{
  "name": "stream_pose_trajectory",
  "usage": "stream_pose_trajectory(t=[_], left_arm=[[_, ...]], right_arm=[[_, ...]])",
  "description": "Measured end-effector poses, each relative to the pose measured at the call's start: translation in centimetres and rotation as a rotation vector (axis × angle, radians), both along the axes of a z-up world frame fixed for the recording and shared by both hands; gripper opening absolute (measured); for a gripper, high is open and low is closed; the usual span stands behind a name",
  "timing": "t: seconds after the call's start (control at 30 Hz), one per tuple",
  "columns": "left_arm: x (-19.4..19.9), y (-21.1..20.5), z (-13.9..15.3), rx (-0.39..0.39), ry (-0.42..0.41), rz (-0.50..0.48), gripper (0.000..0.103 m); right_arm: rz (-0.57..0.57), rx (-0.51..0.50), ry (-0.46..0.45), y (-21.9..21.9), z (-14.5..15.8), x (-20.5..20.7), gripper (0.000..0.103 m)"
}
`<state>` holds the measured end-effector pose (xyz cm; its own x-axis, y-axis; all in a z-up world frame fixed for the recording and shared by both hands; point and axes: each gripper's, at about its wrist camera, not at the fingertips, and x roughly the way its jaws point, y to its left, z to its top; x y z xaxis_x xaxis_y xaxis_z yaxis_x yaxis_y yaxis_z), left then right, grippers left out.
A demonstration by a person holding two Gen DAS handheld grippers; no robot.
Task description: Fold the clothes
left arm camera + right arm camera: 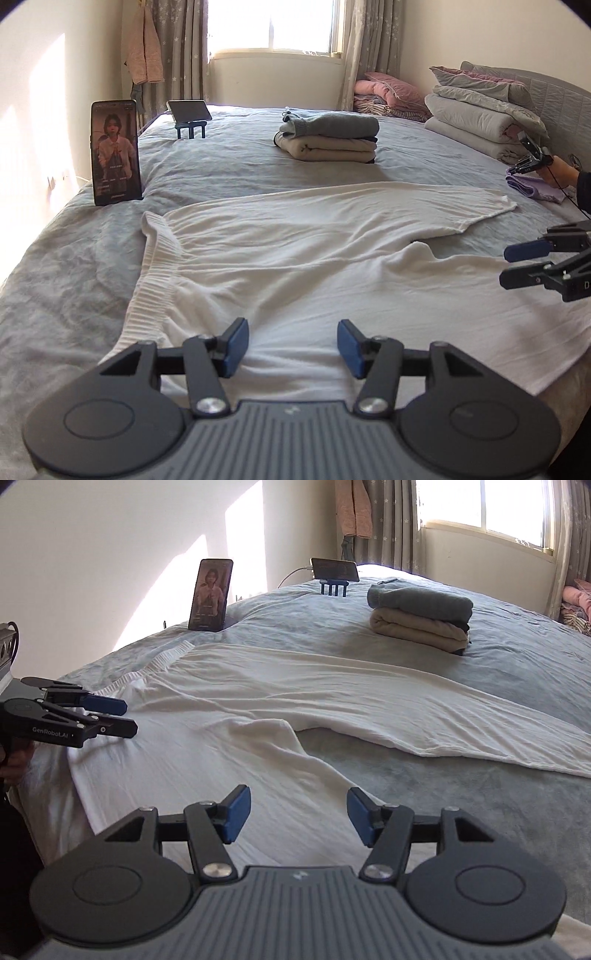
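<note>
Two black two-finger grippers with blue pads, both with jaws spread wide and holding nothing. Left gripper [291, 349]: bottom centre of the left wrist view, poised over the near edge of the white trousers. Right gripper [298, 819]: bottom centre of the right wrist view, over the nearer trouser leg; it also shows at the right edge of the left wrist view.

White cotton trousers with a ribbed elastic waistband [295, 251]: spread flat across the middle of the frame on the grey-blue bedspread [74, 266], waistband at left, one leg reaching to the upper right, the other toward the lower right.

Stack of folded garments, grey on top of beige [328, 138]: upper centre, well apart from the trousers.

Upright black smartphone with a lit screen [115, 152]: left of frame, near the waistband.

Second phone lying sideways on a blue stand [189, 114]: upper left, near the window.

Folded grey and pink quilts [476, 107]: upper right.

Small lilac cloth [524, 186]: right edge.
</note>
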<state>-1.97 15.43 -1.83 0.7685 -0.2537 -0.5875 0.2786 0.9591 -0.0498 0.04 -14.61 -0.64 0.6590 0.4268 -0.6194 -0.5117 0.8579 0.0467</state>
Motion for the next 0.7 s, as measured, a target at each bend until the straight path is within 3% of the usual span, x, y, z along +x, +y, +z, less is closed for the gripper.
stream_pose_trajectory(t=[0.07, 0.3, 0.4, 0.57, 0.7], left_arm=[[-0.6, 1.1, 0.3, 0.008, 0.002, 0.049, 0.062], [0.1, 3.2, 1.9, -0.104, -0.02, 0.128, 0.061], [1.8, 2.9, 2.2, -0.093, -0.039, 0.171, 0.06], [6.2, 2.5, 1.5, -0.001, -0.028, 0.247, 0.036], [8.2, 3.1, 0.6, 0.012, -0.008, 0.283, 0.031]], right_arm=[[0.033, -0.025, 0.009, 1.2, -0.9, -0.6, 0.062], [0.054, -0.065, -0.014, 2.2, -0.5, -0.6, 0.065], [0.063, -0.067, -0.033, 2.8, -0.1, -0.2, 0.066], [0.085, -0.067, -0.037, 3.8, -0.1, 0.3, 0.066], [0.096, -0.067, -0.033, 4.1, -0.6, 0.5, 0.066]])
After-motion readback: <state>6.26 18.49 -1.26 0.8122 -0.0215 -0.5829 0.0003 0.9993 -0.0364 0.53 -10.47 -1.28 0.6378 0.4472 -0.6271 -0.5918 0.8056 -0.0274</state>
